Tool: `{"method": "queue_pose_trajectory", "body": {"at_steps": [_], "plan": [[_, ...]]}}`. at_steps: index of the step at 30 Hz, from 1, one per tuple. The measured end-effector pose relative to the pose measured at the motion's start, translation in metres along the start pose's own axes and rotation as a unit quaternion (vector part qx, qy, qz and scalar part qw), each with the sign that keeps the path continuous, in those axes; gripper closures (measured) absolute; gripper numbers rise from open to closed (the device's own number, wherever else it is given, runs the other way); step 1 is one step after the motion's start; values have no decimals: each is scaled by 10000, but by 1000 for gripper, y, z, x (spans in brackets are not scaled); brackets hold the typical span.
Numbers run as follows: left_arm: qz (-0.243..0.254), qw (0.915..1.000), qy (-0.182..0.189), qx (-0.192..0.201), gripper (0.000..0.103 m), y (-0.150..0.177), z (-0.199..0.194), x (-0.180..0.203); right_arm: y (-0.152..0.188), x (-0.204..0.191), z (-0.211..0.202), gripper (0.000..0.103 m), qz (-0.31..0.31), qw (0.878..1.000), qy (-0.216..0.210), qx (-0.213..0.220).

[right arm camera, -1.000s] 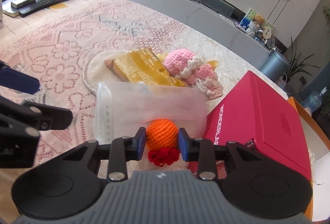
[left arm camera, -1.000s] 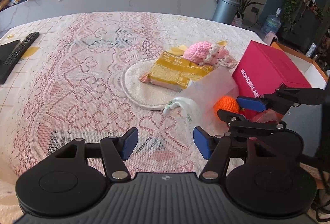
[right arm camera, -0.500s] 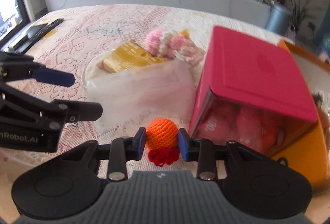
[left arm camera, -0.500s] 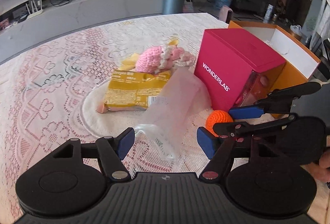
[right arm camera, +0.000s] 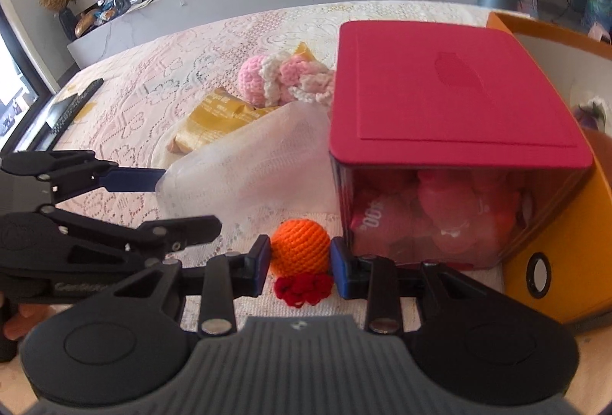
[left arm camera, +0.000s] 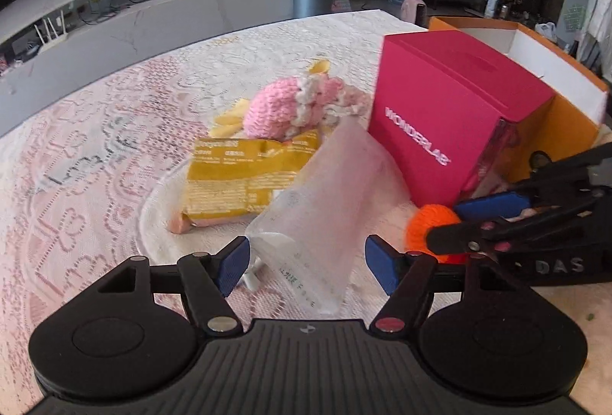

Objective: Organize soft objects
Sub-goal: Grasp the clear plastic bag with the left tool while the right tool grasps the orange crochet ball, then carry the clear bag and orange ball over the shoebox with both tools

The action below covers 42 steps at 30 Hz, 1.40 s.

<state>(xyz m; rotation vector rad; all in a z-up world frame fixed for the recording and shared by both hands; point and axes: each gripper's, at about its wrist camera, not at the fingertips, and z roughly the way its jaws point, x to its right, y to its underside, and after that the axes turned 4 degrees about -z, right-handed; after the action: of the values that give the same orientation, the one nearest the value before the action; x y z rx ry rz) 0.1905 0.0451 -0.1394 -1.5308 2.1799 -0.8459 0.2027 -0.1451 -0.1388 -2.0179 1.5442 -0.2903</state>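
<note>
Left gripper (left arm camera: pixel 306 267) stands spread, astride the near end of a clear bag (left arm camera: pixel 325 208), pads off it. Right gripper (right arm camera: pixel 300 264) pinches an orange ball (right arm camera: pixel 300 247) beside the red box (right arm camera: pixel 451 97), above the table (right arm camera: pixel 191 78).

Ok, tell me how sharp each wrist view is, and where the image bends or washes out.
Left wrist view: lace tablecloth and yellow packet smeared by motion blur, the left gripper itself crisp; fisheye curves the far counter. Right wrist view: sharper, the orange crochet ball between the right gripper pads clearly knitted; window at left edge blown out, red box edges bowed.
</note>
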Motion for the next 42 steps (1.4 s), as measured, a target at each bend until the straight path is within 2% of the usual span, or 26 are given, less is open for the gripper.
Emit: {"method": "queue_pose_trajectory", "body": {"at_steps": [3,5,7,9,10,13,18,22,30,37,42], "plan": [[-37,10000,9,20,25,-3,4,-1,2,-2,0,68,-91,10000,17,24],[35,10000,-50,0,37,-3,8,2,2,-3,1,68,-98,9999,21,39],[125,9998,-84,-158,72,-2,15,7,2,-3,2,68,-80,10000,16,47],[149,9994,-62,-293,93,1,20,11,3,-2,0,68,-87,9999,22,53],[177,9995,-61,-269,97,3,19,13,4,-2,0,68,-91,9999,26,54],[180,9997,-17,-149,99,6,9,19,4,-2,0,68,-88,9999,27,57],[-506,9984,25,-249,100,8,-13,15,4,-1,-8,69,-43,9999,-47,106],[-1212,9924,89,-182,100,11,-37,7,4,-5,-21,69,-70,9995,-150,258],[-1891,9819,-74,100,100,21,-81,14,7,-11,-55,69,-40,9978,-305,579],[-1911,9807,-4,411,100,15,-114,35,7,-1,-101,69,99,9942,-348,1013],[-1756,9822,245,621,100,-2,-129,58,3,19,-142,69,177,9904,-195,1356]]}}
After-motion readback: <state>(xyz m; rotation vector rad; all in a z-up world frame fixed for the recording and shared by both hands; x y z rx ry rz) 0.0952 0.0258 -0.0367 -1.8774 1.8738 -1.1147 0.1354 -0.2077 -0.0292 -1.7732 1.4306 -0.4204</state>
